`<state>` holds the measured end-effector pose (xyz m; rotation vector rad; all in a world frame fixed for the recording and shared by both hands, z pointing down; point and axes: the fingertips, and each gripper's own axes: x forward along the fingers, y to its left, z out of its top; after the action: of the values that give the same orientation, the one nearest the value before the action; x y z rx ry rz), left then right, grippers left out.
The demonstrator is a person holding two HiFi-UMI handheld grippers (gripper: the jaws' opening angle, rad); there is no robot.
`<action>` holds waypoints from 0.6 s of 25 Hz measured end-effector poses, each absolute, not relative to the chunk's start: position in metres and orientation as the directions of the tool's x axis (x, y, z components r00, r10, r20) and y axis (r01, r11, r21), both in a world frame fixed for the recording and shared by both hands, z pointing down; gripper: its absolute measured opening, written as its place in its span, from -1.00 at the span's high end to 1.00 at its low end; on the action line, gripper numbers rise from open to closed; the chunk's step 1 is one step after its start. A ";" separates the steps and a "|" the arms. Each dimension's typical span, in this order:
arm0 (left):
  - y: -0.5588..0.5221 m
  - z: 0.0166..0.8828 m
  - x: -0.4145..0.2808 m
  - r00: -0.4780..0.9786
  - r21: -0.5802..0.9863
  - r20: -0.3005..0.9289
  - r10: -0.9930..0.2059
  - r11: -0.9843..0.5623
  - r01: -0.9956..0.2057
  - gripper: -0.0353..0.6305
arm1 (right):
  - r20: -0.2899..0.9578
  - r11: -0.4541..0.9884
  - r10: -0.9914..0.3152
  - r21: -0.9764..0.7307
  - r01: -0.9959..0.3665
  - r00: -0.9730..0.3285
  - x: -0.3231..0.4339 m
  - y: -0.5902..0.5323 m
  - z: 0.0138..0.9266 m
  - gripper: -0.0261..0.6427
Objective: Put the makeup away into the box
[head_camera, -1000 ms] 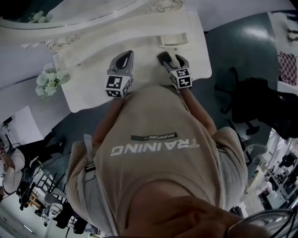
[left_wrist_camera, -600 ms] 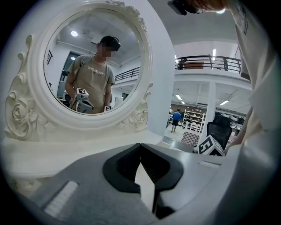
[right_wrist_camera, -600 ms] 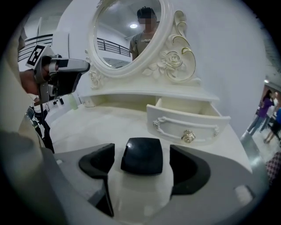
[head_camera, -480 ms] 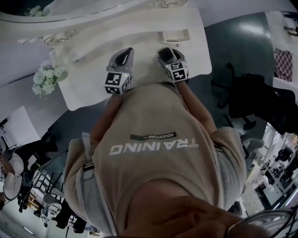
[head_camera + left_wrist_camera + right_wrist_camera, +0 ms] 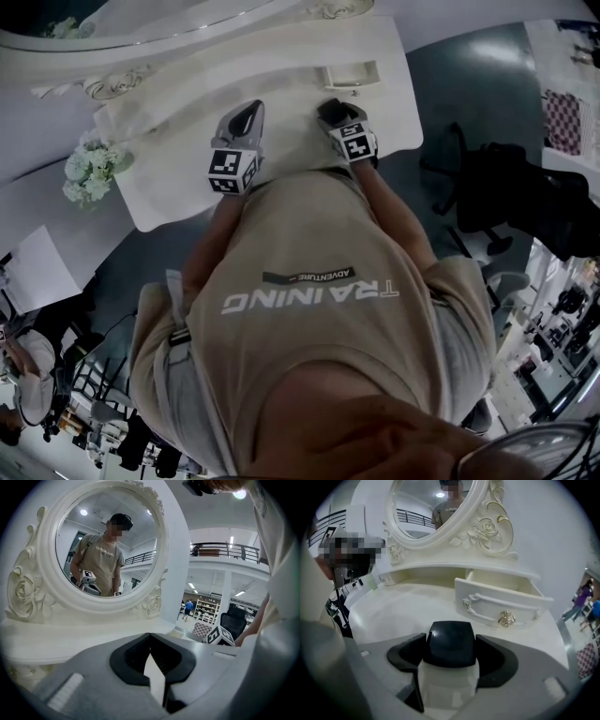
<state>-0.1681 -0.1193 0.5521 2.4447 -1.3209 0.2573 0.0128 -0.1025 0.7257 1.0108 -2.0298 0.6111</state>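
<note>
My right gripper [image 5: 451,660] has a makeup bottle [image 5: 450,644] between its jaws: a white body with a black cap. The jaws are closing on it, and the dark pads touch the cap on both sides. It hangs just above the white vanity top [image 5: 403,611], in front of an open drawer [image 5: 501,604]. In the head view the right gripper [image 5: 336,114] sits just below that drawer [image 5: 349,75], with the left gripper [image 5: 242,124] beside it on the left. The left gripper [image 5: 151,641] points at the mirror [image 5: 105,541]; its tips meet with nothing between them.
The vanity top [image 5: 169,178] ends close to the person's body. A bunch of white flowers [image 5: 89,169] stands off its left corner. A black office chair [image 5: 497,202] stands on the dark floor to the right.
Both grippers have shifted a little toward the back of the vanity, and the right one tips further down. The bottle stays in the right gripper.
</note>
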 end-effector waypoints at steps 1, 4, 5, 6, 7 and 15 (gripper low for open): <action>-0.121 0.553 -0.167 0.551 0.220 0.318 -0.771 -0.505 -0.834 0.87 | 0.809 0.568 -0.443 -0.081 -0.819 -0.387 0.015 -0.102 0.725 -0.07; -0.126 0.555 -0.165 0.556 0.223 0.310 -0.771 -0.510 -0.831 0.87 | 0.797 0.550 -0.456 -0.097 -0.830 -0.395 0.024 -0.103 0.717 -0.07; -0.127 0.556 -0.164 0.556 0.224 0.308 -0.772 -0.510 -0.831 0.87 | 0.789 0.543 -0.462 -0.109 -0.833 -0.405 0.026 -0.103 0.713 -0.07; -0.127 0.556 -0.162 0.556 0.226 0.306 -0.772 -0.509 -0.831 0.87 | 0.781 0.538 -0.466 -0.122 -0.834 -0.415 0.028 -0.102 0.708 -0.07; -0.128 0.557 -0.161 0.557 0.228 0.306 -0.772 -0.508 -0.830 0.87 | 0.775 0.535 -0.470 -0.132 -0.835 -0.423 0.029 -0.102 0.702 -0.07; -0.134 0.553 -0.143 0.574 0.226 0.296 -0.763 -0.528 -0.818 0.87 | 0.736 0.504 -0.512 -0.160 -0.849 -0.442 0.051 -0.120 0.643 -0.07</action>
<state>-0.1431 -0.1335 0.5533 2.4704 -1.2891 0.2286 0.0509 -0.1203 0.6434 1.1095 -2.1229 0.6974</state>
